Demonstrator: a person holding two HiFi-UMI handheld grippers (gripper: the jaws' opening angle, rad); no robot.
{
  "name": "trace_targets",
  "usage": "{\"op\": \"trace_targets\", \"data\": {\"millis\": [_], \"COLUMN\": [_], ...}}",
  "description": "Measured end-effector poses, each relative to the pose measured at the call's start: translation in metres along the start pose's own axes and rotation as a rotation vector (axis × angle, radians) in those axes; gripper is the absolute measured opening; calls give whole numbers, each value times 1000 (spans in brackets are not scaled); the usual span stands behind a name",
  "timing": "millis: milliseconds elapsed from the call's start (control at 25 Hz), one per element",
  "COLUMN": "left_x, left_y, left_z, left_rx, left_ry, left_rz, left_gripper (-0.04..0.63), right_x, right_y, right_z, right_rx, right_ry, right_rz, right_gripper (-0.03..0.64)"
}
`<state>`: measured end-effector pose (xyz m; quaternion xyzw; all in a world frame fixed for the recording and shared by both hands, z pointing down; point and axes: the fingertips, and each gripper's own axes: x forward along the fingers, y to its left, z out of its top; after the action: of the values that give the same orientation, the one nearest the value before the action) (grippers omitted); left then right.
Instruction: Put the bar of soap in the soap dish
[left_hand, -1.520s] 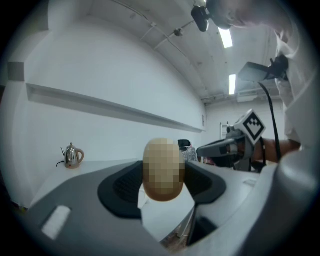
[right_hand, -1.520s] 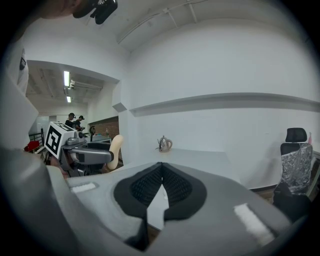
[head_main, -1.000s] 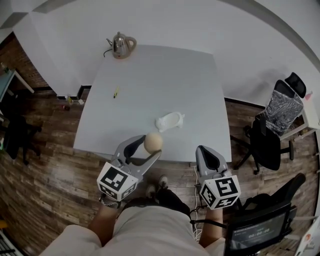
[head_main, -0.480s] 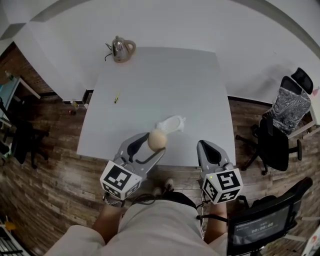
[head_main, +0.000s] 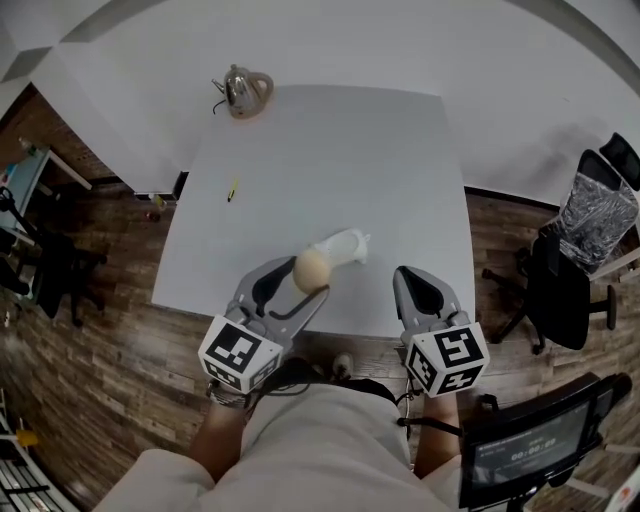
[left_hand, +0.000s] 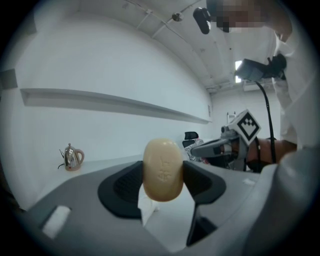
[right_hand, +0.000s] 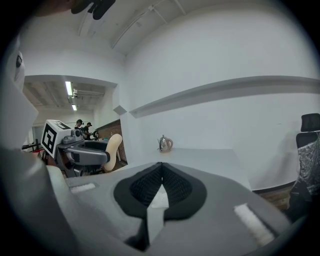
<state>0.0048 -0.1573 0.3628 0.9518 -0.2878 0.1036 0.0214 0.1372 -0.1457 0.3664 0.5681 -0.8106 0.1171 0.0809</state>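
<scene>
Left gripper view: soap (left_hand: 163, 170) pinched between fingers (left_hand: 121, 189)

The head camera looks steeply down from well above onto a white table (head_main: 330, 170), with the person's lap at the bottom edge. The left gripper (head_main: 305, 280) camera sits low and close behind its own jaws, facing level across the tabletop toward the far wall. The right gripper (head_main: 422, 285) camera does the same from the other side. All three views share the table and the kettle (head_main: 243, 92) at its far corner, and each gripper view catches the other gripper at its side.
</scene>
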Motion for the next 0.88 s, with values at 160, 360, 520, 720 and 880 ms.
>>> {"op": "trace_targets", "data": {"millis": [160, 360, 520, 720, 880], "left_x": [4, 15, 25, 39, 50], "left_y": [2, 9, 18, 29, 38], "left_z": [-7, -16, -27, -31, -35], "left_rx": [-18, -38, -46, -55, -52], "left_ry": [21, 40, 66, 91, 111], "left_rz": [7, 3, -18, -53, -82], "left_gripper": [272, 272, 272, 272, 272], "right_x": [5, 8, 13, 22, 33], "right_y": [-2, -9, -14, -20, -23], "right_z": [-3, -12, -20, -24, -27], "right_rx": [6, 16, 31, 43, 90], "right_ry": [12, 44, 66, 92, 104], "right_rz": [9, 1, -21, -38, -37], "right_gripper": [3, 3, 3, 3, 3]}}
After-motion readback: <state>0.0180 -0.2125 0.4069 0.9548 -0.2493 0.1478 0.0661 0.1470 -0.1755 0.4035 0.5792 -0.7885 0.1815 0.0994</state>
